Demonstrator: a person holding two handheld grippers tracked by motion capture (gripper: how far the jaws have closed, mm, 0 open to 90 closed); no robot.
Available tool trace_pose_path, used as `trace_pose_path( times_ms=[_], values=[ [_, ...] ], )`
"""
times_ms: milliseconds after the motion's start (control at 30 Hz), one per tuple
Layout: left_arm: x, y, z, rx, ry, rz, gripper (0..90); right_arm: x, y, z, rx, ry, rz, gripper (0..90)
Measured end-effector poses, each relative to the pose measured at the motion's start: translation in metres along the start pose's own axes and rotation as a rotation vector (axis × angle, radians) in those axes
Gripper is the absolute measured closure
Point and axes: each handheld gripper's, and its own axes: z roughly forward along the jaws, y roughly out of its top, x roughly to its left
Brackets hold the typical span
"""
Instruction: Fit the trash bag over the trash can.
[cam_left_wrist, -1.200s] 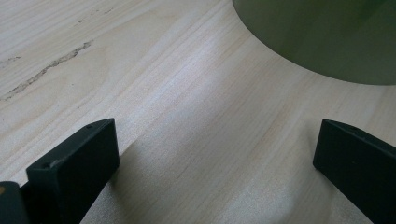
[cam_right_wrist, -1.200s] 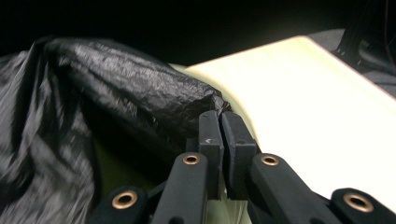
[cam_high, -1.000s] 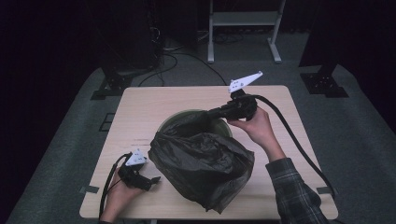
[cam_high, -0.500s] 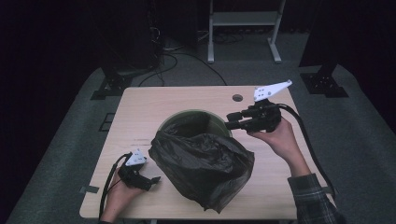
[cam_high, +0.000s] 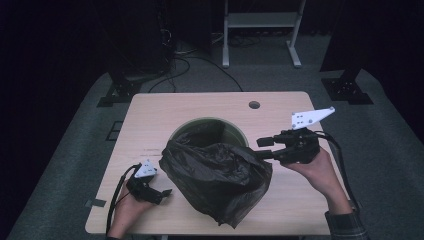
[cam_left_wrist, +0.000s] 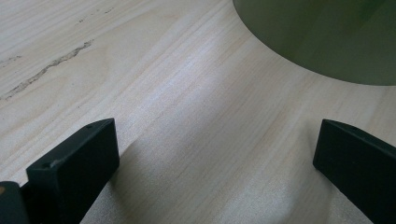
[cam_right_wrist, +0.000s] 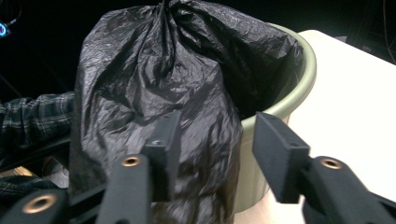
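Black plastic: the bin bag (cam_high: 217, 175) sits draped over the near side of the green bin (cam_high: 235, 131) at mid-table, its loose bulk spilling toward my side of the table (cam_high: 200, 105) and hanging down the bin's outer wall. In the right gripper view the bag (cam_right_wrist: 159, 84) stands bunched to a twisted neck at the top, with the bin's rim (cam_right_wrist: 299, 88) curving out behind it.

My right gripper (cam_high: 264, 148) lies level just beside the bag's right flank, tips pointing left at it. Its jaws have just been opening and now stand part spread, nothing between them; I read one jaw against or just in front of the plastic, the other out by the bin wall. My left gripper (cam_high: 162, 194) rests low on the table at the bag's left, jaws wide apart over bare wood, the bin's base (cam_left_wrist: 327, 37) ahead of them.

Judgement: the right hand is the working one. Both tips stand close to the bag, on opposite sides. The bag's long axis runs from the bin toward me, and the right jaws point across it, so a short push leftward should put a fold between them for the next pinch.
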Motion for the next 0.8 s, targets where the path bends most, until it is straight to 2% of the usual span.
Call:
trace_pose_path(
  times_ms=[167, 267, 367, 433, 500, 567, 600, 800],
  values=[
    [0.000, 0.000, 0.000, 0.000, 0.000, 0.000, 0.0, 0.009, -0.008, -0.008, -0.025, 0.021, 0.007, 41.6],
    [0.000, 0.000, 0.000, 0.000, 0.001, -0.001, 0.0, 0.013, -0.013, -0.005, -0.005, 0.018, 0.015, 41.4],
    [0.000, 0.000, 0.000, 0.001, 0.001, -0.001, 0.0, 0.011, -0.018, -0.002, 0.024, 0.019, 0.019, 51.3],
    [0.000, 0.000, 0.000, 0.000, 0.001, -0.001, 0.0, 0.009, -0.020, 0.000, 0.036, 0.027, 0.020, 62.0],
    [0.000, 0.000, 0.000, 0.000, 0.001, -0.001, 0.0, 0.007, -0.023, 0.001, 0.048, 0.033, 0.014, 77.3],
    [0.000, 0.000, 0.000, 0.000, 0.001, -0.001, 0.0, 0.006, -0.024, 0.002, 0.055, 0.035, 0.006, 86.6],
    [0.000, 0.000, 0.000, 0.000, 0.001, -0.001, 0.0, 0.005, -0.024, 0.003, 0.054, 0.030, 0.002, 89.3],
    [0.000, 0.000, 0.000, 0.001, 0.001, -0.001, 0.0, -0.002, -0.021, 0.001, 0.045, -0.022, 0.002, 89.7]
  ],
)
